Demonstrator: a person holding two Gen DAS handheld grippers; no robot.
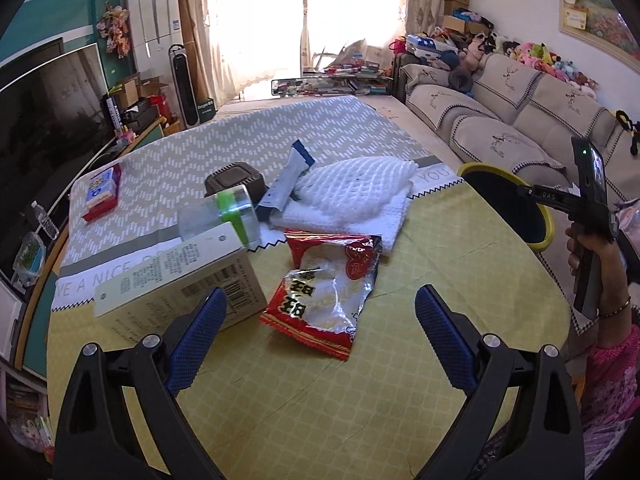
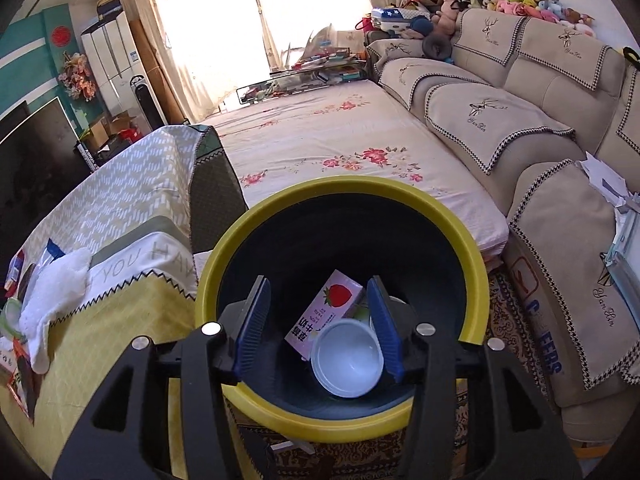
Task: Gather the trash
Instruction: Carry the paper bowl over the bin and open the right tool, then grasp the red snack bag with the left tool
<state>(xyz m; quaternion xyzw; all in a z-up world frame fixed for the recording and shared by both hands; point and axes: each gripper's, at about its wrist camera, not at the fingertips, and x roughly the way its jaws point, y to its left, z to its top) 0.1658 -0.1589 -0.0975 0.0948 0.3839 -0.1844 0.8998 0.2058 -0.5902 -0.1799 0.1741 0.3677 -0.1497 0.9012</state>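
Right gripper over yellow-rimmed bin — jaws parted, empty; white bowl hides part of pink carton. Left gripper spread wide — red wrapper ahead.

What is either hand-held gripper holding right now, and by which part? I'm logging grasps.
Nothing. The left hand-held gripper is open above the red wrapper; the right hand-held gripper is open over the bin.

Red snack wrapper torn, flat on table, white cup in yellow-rim bin
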